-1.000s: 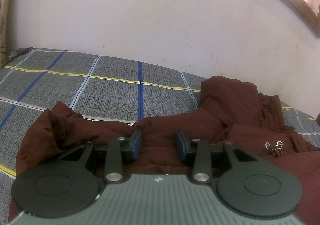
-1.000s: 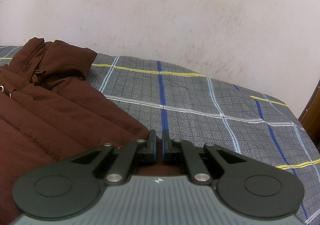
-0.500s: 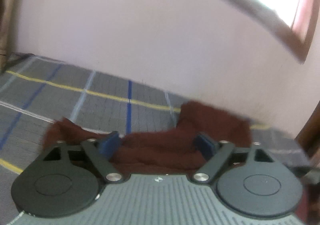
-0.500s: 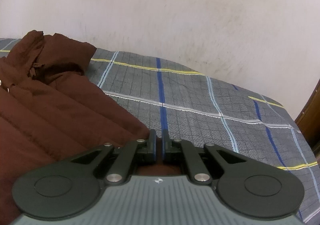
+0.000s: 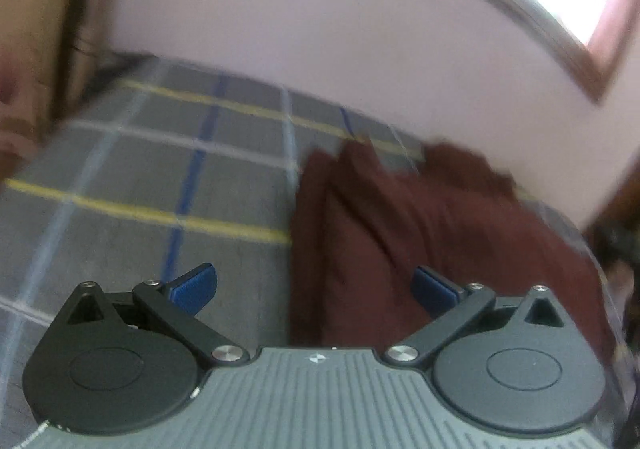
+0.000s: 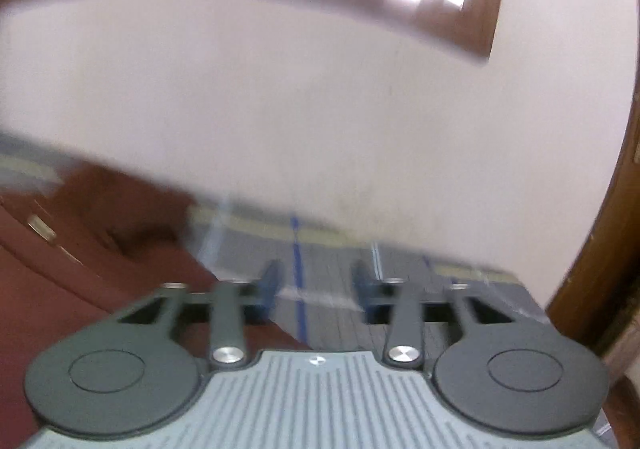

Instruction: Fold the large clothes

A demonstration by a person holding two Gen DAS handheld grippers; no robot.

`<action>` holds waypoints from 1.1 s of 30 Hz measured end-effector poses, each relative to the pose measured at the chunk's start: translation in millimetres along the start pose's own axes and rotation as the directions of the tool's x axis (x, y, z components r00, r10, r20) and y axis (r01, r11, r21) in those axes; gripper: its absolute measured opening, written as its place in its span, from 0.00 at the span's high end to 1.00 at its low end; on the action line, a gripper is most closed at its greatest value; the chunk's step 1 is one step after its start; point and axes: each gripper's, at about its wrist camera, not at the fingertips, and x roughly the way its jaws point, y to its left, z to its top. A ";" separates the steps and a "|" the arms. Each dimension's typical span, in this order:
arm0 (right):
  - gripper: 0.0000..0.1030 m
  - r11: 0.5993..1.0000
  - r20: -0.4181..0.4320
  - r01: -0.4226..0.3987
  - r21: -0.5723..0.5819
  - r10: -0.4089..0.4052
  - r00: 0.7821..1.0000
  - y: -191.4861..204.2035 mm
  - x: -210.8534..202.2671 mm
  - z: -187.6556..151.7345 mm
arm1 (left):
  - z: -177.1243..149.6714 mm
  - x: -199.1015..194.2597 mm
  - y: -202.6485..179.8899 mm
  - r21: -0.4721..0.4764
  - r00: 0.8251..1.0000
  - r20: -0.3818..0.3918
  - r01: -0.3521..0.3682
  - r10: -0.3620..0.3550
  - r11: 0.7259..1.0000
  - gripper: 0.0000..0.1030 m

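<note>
here the left claw stands wide, its blue-padded black fingers spread far apart after just opening, and nothing is pinched between them. below the gap lies the edge of the dark brown quilted jacket, with its left border running down the middle of the left wrist view; the right-hand pad sits over the brown cloth and the left-hand pad over the bare bed cover. whether either pad touches the fabric cannot be told through the blur. the jacket spreads to the right and back toward the pale pink wall, bunched in folds at its far end.

the right claw is also parted, its jaws having just been opening, and only the bed cover shows between the pads. the same jacket lies to the left of this claw, with a small metal fastening on it, blurred.

both views show the grey checked bed cover with blue, yellow and white lines under the jacket, reaching to the wall. a brown wooden window frame with bright light behind it sits high on the wall. a tan curtain hangs at the far left of the left wrist view.
</note>
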 end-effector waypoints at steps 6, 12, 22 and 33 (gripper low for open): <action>0.22 0.977 0.095 -0.093 -0.194 0.113 0.989 50.6 -92.2 -17.8 | -43.1 21.2 14.7 -0.113 0.967 -0.076 0.233 -0.243 0.966 0.08; 0.22 0.965 0.054 -0.203 -0.166 0.214 0.975 83.1 -131.4 -37.5 | -47.2 34.5 34.6 -0.296 0.940 0.051 0.336 -0.337 0.894 0.11; 0.23 0.952 0.009 -0.304 0.037 0.304 0.953 71.9 -114.5 -26.0 | -48.7 21.3 8.9 -0.423 0.959 0.207 0.265 -0.192 0.866 0.68; 0.98 0.911 -0.173 -0.411 0.020 0.408 0.896 102.4 -18.8 -3.8 | -20.7 -34.8 -85.9 -0.201 0.941 0.312 0.198 -0.129 0.960 0.69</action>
